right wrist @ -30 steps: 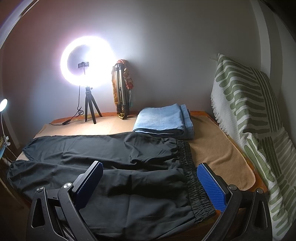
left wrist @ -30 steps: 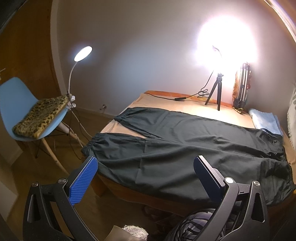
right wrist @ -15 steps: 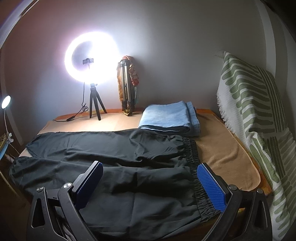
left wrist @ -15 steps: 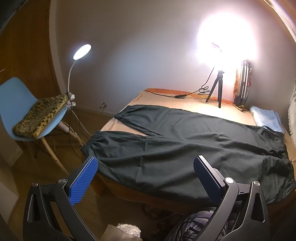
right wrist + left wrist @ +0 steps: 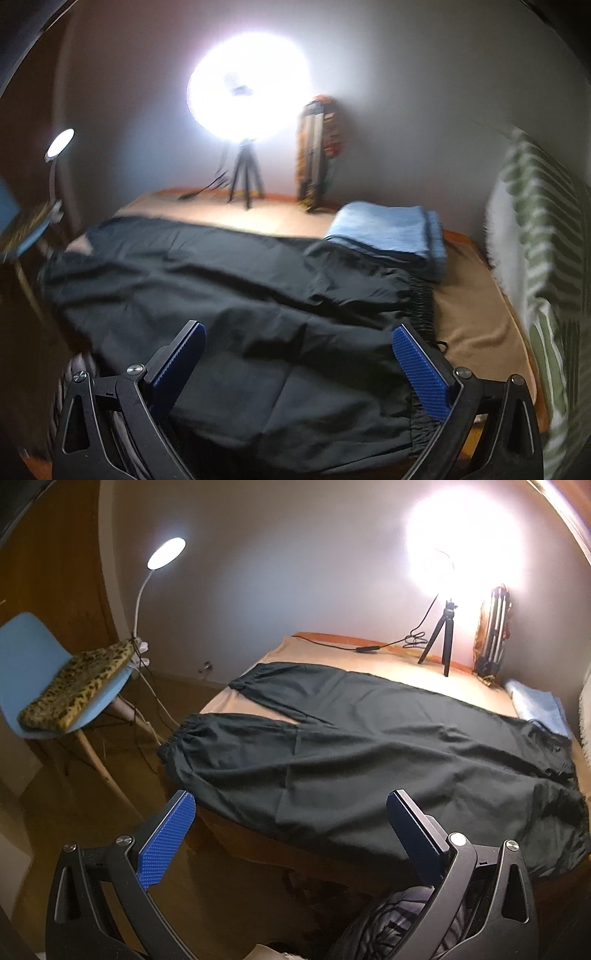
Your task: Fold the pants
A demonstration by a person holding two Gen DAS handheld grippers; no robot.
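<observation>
Left claw (image 5: 290,825) gapes wide, empty, low in frame before the near leg hem. Right claw (image 5: 297,354) likewise wide, over the waistband end. Black pants (image 5: 369,753) lie flat across the bed (image 5: 325,653). Advice: pinch hem and waistband edges together, lift evenly.

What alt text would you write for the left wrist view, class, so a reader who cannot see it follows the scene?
Dark pants lie spread flat on a tan-covered bed, legs apart, cuffs toward a blue chair. The open left tool hovers at the near edge, touching nothing. A ring light glares at the far wall.
</observation>
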